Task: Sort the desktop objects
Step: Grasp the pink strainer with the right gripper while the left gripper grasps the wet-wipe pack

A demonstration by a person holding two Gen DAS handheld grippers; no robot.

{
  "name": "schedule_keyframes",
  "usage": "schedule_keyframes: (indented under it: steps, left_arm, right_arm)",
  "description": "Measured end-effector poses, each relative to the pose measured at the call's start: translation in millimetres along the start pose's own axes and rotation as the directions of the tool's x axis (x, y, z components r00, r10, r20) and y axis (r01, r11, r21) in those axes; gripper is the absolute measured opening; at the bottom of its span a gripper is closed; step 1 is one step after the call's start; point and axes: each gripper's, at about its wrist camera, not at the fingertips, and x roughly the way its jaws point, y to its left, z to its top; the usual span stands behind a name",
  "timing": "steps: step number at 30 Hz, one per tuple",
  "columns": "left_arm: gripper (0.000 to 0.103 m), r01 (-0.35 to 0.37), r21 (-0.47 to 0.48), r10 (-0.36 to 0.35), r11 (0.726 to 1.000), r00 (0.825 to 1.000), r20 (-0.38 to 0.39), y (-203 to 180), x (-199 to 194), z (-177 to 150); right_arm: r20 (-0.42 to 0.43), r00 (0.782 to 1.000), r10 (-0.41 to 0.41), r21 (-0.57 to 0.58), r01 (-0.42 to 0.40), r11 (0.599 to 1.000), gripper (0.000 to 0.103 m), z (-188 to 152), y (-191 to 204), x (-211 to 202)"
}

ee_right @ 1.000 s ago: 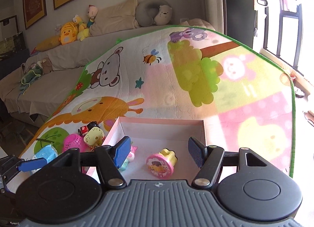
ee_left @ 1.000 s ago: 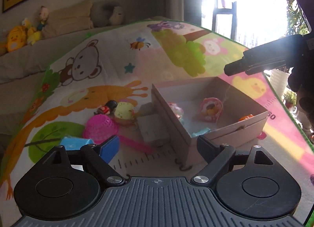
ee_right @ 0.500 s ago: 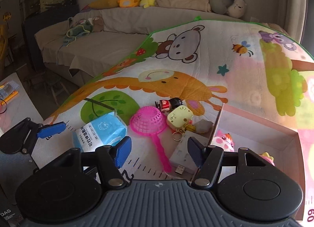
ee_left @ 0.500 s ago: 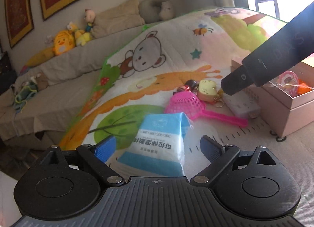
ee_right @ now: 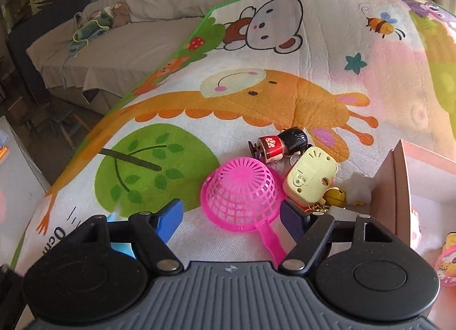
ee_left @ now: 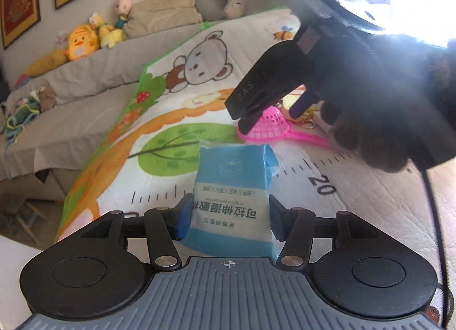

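A blue and white tissue pack (ee_left: 232, 196) lies on the cartoon play mat. My left gripper (ee_left: 228, 217) has its fingers on both sides of the pack, touching it. My right gripper (ee_right: 230, 217) is open above the mat, its fingers on either side of a pink plastic strainer (ee_right: 240, 193) that lies upside down; they stand apart from it. In the left wrist view the right gripper (ee_left: 250, 113) hangs over the strainer (ee_left: 268, 127). A yellow toy (ee_right: 310, 178) and a small red and black doll (ee_right: 278, 146) lie just beyond the strainer.
A pink cardboard box (ee_right: 399, 184) stands to the right, with small toys (ee_right: 447, 261) inside. A grey sofa (ee_right: 119, 36) with plush toys (ee_left: 78, 44) runs along the far edge of the mat. A keyring and bell (ee_right: 336, 197) lie by the box.
My left gripper has moved forward and closed its fingers in onto the tissue pack. My right gripper has swung left and down, away from the box, over the pink strainer.
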Motion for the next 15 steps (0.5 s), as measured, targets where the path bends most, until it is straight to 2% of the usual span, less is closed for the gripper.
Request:
schedule_keyframes:
  steps: [4,6,8,11,15]
  left_arm:
    - [0.064,0.012,-0.019,-0.012,1.000,1.000,0.013,1,-9,-7]
    - [0.074,0.010,-0.027,-0.010,1.000,1.000,0.011,3,-8,-9]
    - [0.076,0.013,-0.044,-0.012,0.999,1.000,0.004,6,-6,-9]
    - [0.083,0.007,-0.054,-0.007,0.999,1.000,0.000,7,-5,-9]
    - [0.087,-0.001,-0.055,0.000,0.998,1.000,-0.009,7,-4,-10]
  right_arm:
    - [-0.027,0.999,-0.037,-0.003,0.037,0.999,0.075,5,6,21]
    - [-0.028,0.997,-0.066,-0.031,0.065,0.997,0.070,4,11,26]
    - [-0.022,0.996,-0.086,-0.076,0.084,0.994,0.065,1,16,25]
    - [-0.027,0.996,-0.079,-0.100,0.076,0.992,0.057,-5,17,18]
    - [-0.036,0.998,-0.045,-0.067,0.043,0.997,0.054,-19,13,1]
